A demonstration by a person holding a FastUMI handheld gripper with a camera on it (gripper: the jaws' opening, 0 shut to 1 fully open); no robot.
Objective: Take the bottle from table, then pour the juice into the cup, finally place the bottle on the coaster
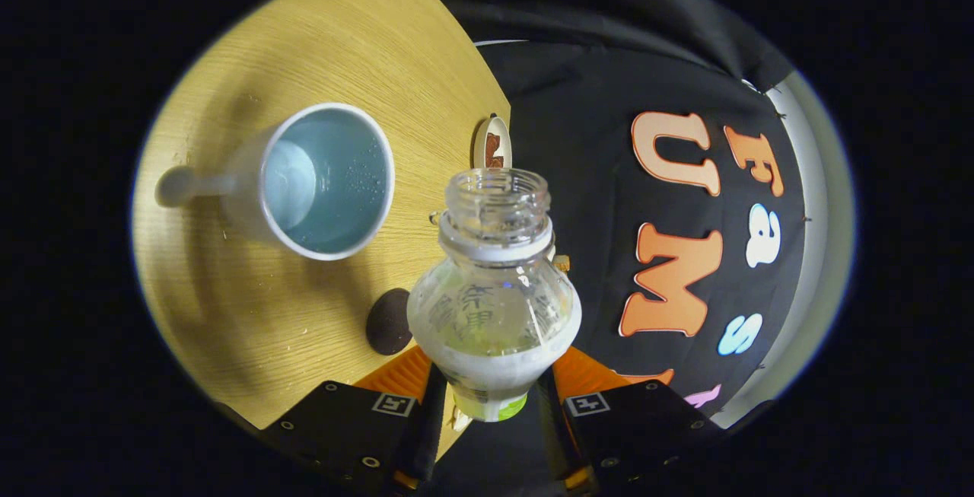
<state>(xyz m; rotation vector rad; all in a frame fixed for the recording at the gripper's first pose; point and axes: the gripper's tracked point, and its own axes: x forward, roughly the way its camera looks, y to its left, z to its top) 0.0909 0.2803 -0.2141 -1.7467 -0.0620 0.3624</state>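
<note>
The tongs [493, 398] are closed on a clear plastic bottle [494, 291], with one finger pressing on each side of its lower part. The bottle has no cap on, and its open mouth points away from the tongs. Its sides look cloudy, and there is a white band low on it with a bit of green at the very bottom, down between the fingers. How much juice is inside is hard to tell. The whole scene looks tipped over to one side, so the wooden counter [251, 329] seems to stand up like a wall beside the bottle. A white cup [323, 181] sits on the counter, off to one side of the bottle's mouth and not touching it. The cup is pale blue inside, with little drops on its inner wall, and its handle sticks out on the side away from the bottle. A dark round coaster [388, 322] lies flat on the counter, just beside the bottle's wide part and close to the tongs. Past the bottle's mouth, at the far edge of the counter, is a small round white thing [492, 143] with a brown patch on it; I cannot tell what it is.
</note>
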